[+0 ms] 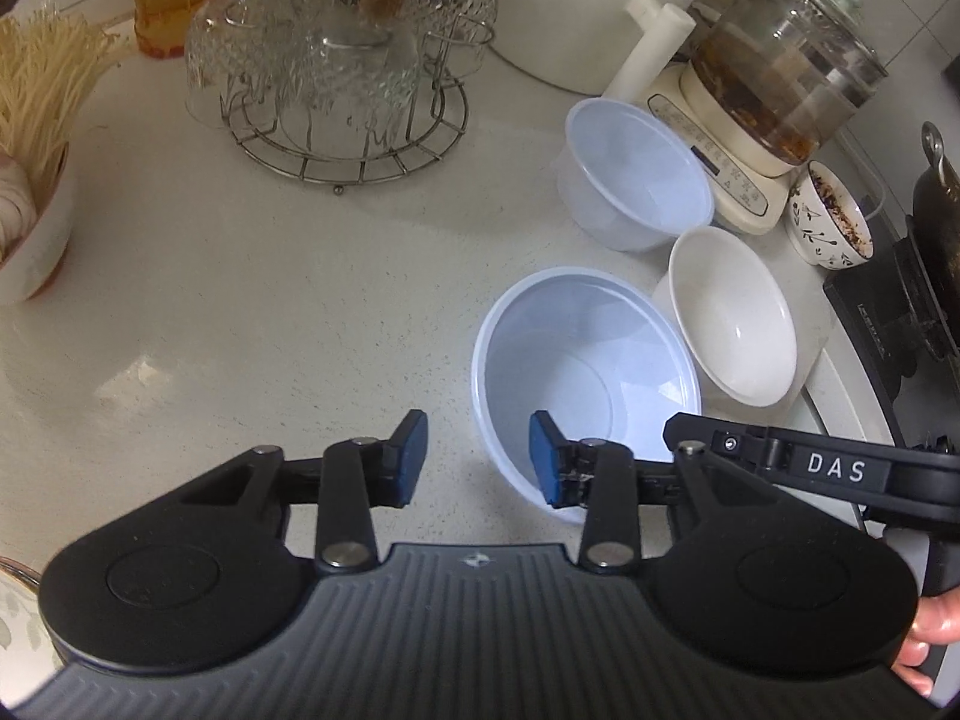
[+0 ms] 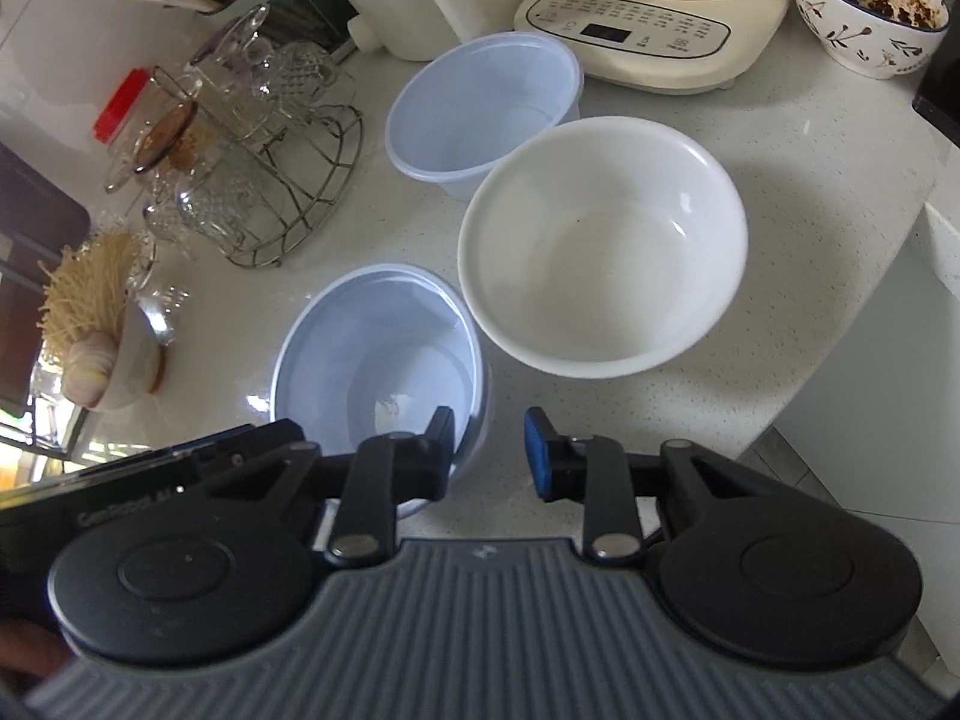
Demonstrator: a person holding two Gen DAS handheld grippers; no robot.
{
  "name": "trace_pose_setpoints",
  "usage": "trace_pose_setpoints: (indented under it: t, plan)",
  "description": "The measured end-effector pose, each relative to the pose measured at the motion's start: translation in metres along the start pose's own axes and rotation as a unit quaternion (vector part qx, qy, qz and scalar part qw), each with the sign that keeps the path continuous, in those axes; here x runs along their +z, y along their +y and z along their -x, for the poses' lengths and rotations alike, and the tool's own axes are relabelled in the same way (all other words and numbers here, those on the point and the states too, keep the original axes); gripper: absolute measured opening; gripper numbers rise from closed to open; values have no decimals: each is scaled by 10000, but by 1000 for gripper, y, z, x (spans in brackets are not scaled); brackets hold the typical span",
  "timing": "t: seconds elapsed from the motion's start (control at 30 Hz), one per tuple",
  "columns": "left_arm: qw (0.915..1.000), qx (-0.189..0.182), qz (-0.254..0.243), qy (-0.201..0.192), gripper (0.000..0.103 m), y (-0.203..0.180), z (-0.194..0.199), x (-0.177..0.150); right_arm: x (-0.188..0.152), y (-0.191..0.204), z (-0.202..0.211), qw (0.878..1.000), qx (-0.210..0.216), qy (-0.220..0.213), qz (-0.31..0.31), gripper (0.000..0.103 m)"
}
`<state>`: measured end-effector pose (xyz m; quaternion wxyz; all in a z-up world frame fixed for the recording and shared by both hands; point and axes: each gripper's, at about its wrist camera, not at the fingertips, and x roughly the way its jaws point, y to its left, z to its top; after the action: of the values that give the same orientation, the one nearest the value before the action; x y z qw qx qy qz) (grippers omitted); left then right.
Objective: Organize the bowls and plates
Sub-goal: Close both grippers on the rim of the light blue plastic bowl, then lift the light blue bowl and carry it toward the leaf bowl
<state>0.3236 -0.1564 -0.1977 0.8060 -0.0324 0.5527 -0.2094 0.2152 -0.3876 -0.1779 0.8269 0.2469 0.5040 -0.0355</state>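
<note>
Left wrist view puts the near plastic bowl [image 1: 585,378] right under both tools: it stands empty on the counter [image 1: 240,312] towards the front right corner, touching or nearly touching the white ceramic bowl [image 1: 735,315] beside it. The left gripper [image 1: 477,459] hangs spread, its right pad just over the bowl's near rim, the other outside the wall. The right gripper [image 2: 489,450] is spread too, its left finger low over that same rim from the other side, holding nothing.

Risk, as I read it: two claws on one light, thin-walled bowl. A hard pinch could buckle the rim, or a nudge could skate it into the ceramic bowl, which stands close to the counter's right edge.

Behind, towards the back edge, a second plastic bowl [image 1: 639,171] stands empty by the kettle base [image 1: 720,168]. The ceramic one is empty as well. The patterned bowl [image 2: 870,6] farther back holds dark crumbly residue. At the left edge, a bowl [image 1: 36,240] carries pale mushrooms and garlic.
</note>
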Motion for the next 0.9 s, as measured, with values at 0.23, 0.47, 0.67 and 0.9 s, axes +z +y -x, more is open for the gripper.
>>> trace_pose_setpoints:
  t: [0.23,0.47,0.67,0.9]
  plan:
    - [9999,-25,66,92,25,-1,-7,-2,2,-2,-1,9999,87,71,73,14]
    - [10000,-31,78,17,12,-3,-4,-6,3,3,2,9996,169,45,229,11]
    - [9998,1,79,-180,13,2,17,-9,5,14,9,9988,306,-45,391,11]
    - [9987,131,238,-442,13,21,47,-16,0,45,18,9950,485,-208,850,11]
